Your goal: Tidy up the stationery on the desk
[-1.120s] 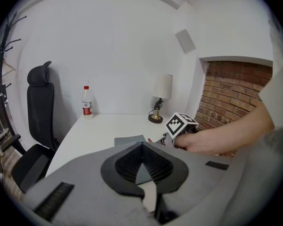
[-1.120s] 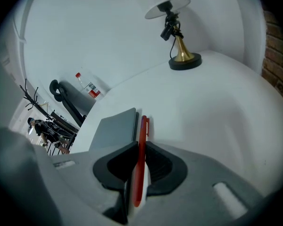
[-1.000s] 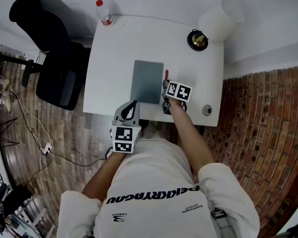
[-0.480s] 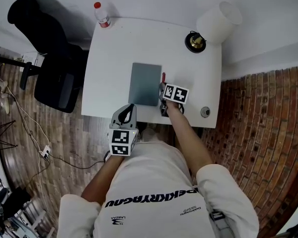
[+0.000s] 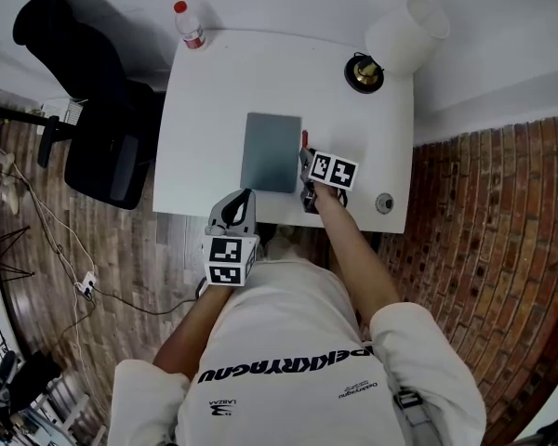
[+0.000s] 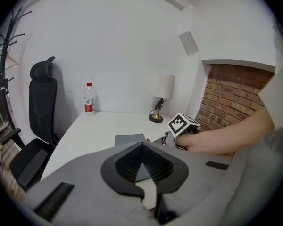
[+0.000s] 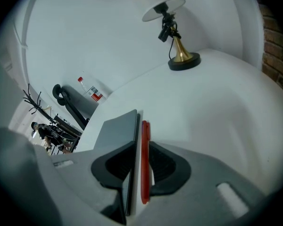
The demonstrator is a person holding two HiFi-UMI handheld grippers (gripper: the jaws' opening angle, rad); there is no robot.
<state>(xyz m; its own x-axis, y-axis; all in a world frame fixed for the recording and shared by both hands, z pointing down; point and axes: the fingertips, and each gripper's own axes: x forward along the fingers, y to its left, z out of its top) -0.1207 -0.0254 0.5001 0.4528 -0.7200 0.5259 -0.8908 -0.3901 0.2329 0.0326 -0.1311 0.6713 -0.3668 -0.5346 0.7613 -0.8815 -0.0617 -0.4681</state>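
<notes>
Head view: a white bench (image 5: pixel 214 91) fills the upper middle of the frame, with a grey notebook (image 5: pixel 271 151) flat at its centre.
Pen: a red pen (image 7: pixel 144 168) lies on the bench just beside the notebook's right edge, near the bench's lower edge in the frame.
Pen axis: it runs up and down the frame, parallel to that notebook edge. In the right gripper view it runs straight away along the claw's own line.
Right claw (image 5: pixel 305 163): set down over the pen, its jaws slightly spread to either side. The pen sits against the right-hand pad, and a thin strip of white bench shows between it and the other pad, so it is not yet pinched.
Left claw (image 6: pixel 142 146): pressed together at the tips and holding nothing. It hangs at lower left, off the bench's near edge and well apart from the pen.
Nearer hand: the right, already astride the pen.
Next move, as a judgement: close squarely across the pen's width.
Risk: the left-hand pad lies close to the notebook's edge and may catch it.
</notes>
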